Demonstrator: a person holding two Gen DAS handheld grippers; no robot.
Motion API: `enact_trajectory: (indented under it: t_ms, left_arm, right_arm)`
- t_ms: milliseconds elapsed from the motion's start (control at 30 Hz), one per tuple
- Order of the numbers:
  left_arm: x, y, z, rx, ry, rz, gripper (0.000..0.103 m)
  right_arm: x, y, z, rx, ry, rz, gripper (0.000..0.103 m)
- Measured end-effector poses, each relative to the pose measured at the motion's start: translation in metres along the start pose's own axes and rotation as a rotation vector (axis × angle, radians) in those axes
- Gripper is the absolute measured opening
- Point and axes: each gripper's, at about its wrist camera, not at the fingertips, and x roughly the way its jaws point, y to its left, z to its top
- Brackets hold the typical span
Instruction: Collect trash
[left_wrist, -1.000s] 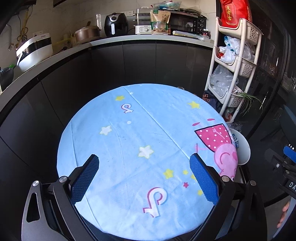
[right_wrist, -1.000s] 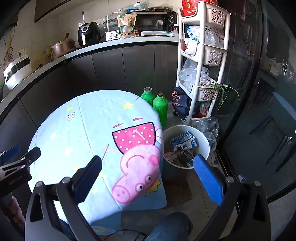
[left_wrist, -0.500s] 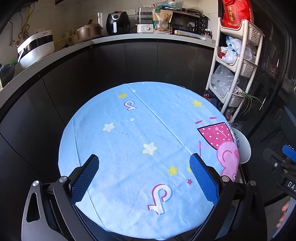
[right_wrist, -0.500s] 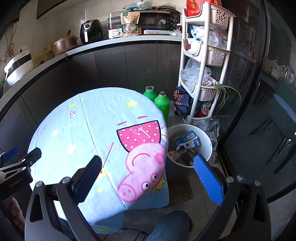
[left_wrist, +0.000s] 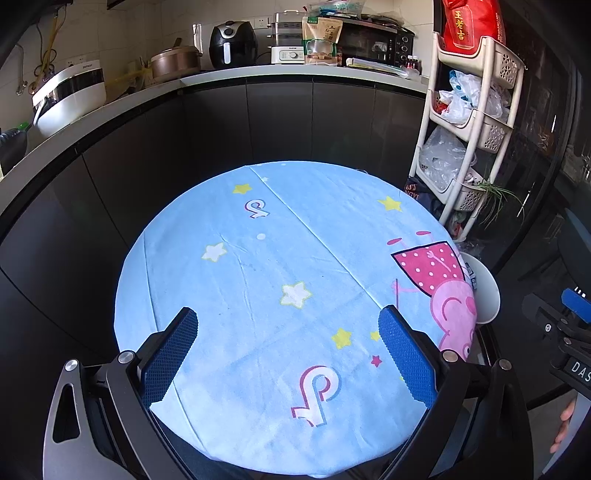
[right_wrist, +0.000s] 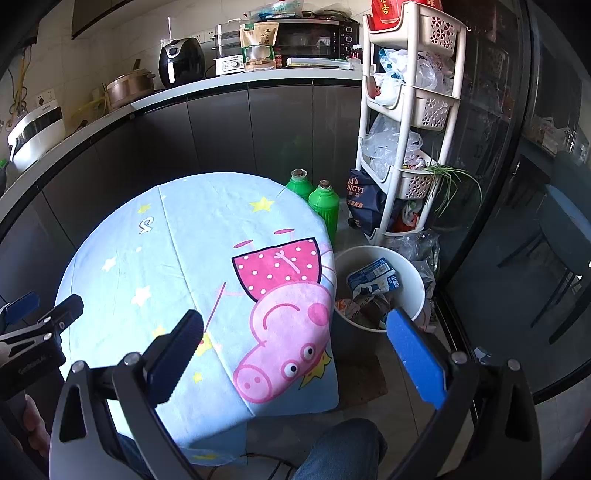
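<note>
1. Hovering above the blue-clothed bench (left_wrist: 258, 266): left gripper (left_wrist: 288, 354), spread wide, gripping nothing.
2. Hanging over the bench edge: right gripper (right_wrist: 295, 354), likewise released, touching nothing.
3. Sitting in the white bin (right_wrist: 415, 273) beside the bench: trash (right_wrist: 373, 282).

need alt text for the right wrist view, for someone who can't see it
The open, empty right gripper hovers over a round table with a blue cartoon-pig cloth. A white bin of trash stands on the floor beside the table, near two green bottles and a white rack.
</note>
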Motion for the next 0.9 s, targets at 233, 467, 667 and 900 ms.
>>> enact_trajectory:
  t_ms: [233, 467, 667, 900]
  left_arm:
    - [-0.0003, -0.0003, -0.0007, -0.002, 0.0, -0.001, 0.095]
    - [-0.0011, -0.0006, -0.0016, 0.002, -0.002, 0.002, 0.095]
    - [-0.0012, -0.0009, -0.0017, 0.003, -0.002, 0.001, 0.095]
    - [-0.0017, -0.0019, -0.0024, 0.004, -0.001, 0.001, 0.095]
  right_arm:
    - [0.0003, -0.0009, -0.0007, -0.001, 0.0, 0.002, 0.1]
    - [0.0001, -0.0008, -0.0005, 0.0, 0.0, 0.0, 0.1]
    - [0.0, -0.0005, 0.0, 0.0, 0.001, 0.001, 0.1]
    - [0.0004, -0.0008, -0.0008, 0.002, 0.002, 0.001, 0.1]
